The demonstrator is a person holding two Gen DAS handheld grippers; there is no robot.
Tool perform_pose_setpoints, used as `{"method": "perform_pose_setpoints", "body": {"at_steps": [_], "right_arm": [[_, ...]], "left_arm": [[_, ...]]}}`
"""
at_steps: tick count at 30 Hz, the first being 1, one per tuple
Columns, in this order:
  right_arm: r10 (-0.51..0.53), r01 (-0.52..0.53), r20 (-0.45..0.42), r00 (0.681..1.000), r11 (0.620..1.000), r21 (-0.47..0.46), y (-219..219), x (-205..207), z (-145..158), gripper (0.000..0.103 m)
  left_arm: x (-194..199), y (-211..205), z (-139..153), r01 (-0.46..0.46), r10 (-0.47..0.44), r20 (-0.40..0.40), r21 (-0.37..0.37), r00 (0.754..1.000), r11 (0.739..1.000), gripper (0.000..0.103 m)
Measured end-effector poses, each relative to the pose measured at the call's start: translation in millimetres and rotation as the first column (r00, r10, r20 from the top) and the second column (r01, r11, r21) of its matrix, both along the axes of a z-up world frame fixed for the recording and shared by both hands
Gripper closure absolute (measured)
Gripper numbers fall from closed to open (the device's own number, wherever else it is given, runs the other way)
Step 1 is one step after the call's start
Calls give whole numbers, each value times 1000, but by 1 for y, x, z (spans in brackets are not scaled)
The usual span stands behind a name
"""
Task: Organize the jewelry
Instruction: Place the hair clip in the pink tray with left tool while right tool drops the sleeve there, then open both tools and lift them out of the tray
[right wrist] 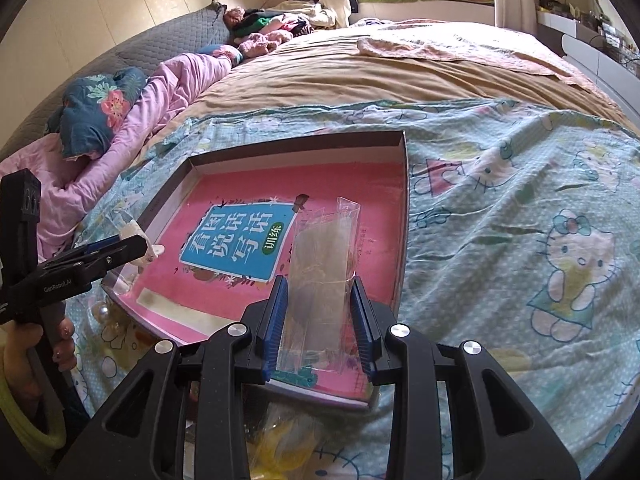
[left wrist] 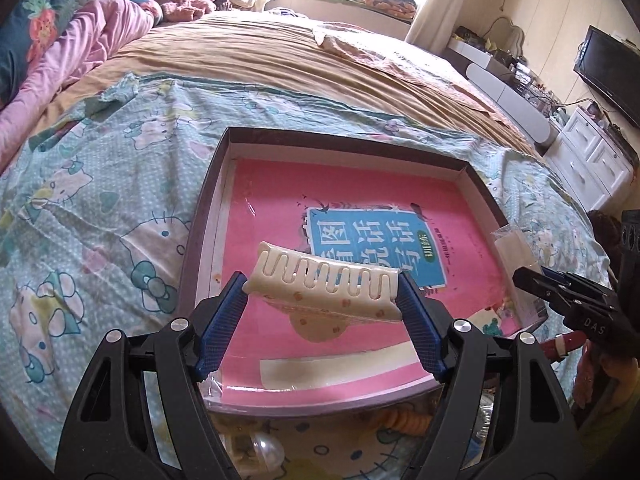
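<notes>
My left gripper [left wrist: 322, 292] is shut on a cream hair clip [left wrist: 326, 284] with comb teeth and small orange dots, held lengthwise between the blue pads above a shallow dark-rimmed box [left wrist: 340, 142]. A pink book [left wrist: 360, 216] lies in the box. My right gripper [right wrist: 320, 300] is shut on a clear plastic bag [right wrist: 322, 252], held upright over the box's near right corner [right wrist: 402, 208]. The left gripper with the clip also shows at the left of the right wrist view [right wrist: 132, 240]. The right gripper shows at the right of the left wrist view [left wrist: 568, 292].
The box sits on a Hello Kitty bedsheet [left wrist: 100, 184]. Small items lie on the sheet in front of the box: a yellow piece [right wrist: 276, 444], clear beads [right wrist: 102, 312], an orange piece [left wrist: 404, 420]. Pillows and bedding [right wrist: 104, 116] lie beyond. White drawers [left wrist: 592, 156] stand at right.
</notes>
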State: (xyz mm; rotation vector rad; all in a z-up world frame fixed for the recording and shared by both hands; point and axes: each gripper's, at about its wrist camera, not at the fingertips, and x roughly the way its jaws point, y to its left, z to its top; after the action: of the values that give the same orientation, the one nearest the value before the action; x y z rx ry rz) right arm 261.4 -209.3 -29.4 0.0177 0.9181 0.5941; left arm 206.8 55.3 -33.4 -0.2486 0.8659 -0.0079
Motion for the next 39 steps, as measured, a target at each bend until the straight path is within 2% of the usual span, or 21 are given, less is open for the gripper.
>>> {"method": "perform_pose_setpoints", "body": {"at_steps": [12,15,17,20,23,26,29,31,39], "right_arm": [[-15,15,-41,999,1000,3,6,8,-8,70],[-18,18,-36,999,1000,18,3,6,-6,65],[-32,33,-27,999,999,29,-2,3,-2,57],[-73,74,-15,997,995,62,-14,-5,4,52],[-118,118,-6,993,987,107,-30,-17,12,45],[-150,146,18,989,980,131,-43,-28,22,41],[-173,165,46,984,976,146,-54,-41,33,36],[-180,169,59,982,974,152,-60,-47,39,34],[-193,179,87,977,973,148,-71,-72,49,27]], "left_arm": [[5,7,-11,5,-6,-30,-15,1000,1000,35],[4,9,-8,6,-7,-18,-31,1000,1000,35],[1,10,-5,5,-5,1,-36,1000,999,35],[-3,11,2,-5,6,32,-35,999,999,27],[-8,15,8,-23,26,61,-45,998,999,27],[-16,22,15,-54,60,95,-62,994,997,18],[-25,30,23,-90,98,128,-67,987,994,16],[-32,35,28,-115,125,144,-73,982,991,10],[-54,49,34,-172,189,155,-113,970,978,10]]}}
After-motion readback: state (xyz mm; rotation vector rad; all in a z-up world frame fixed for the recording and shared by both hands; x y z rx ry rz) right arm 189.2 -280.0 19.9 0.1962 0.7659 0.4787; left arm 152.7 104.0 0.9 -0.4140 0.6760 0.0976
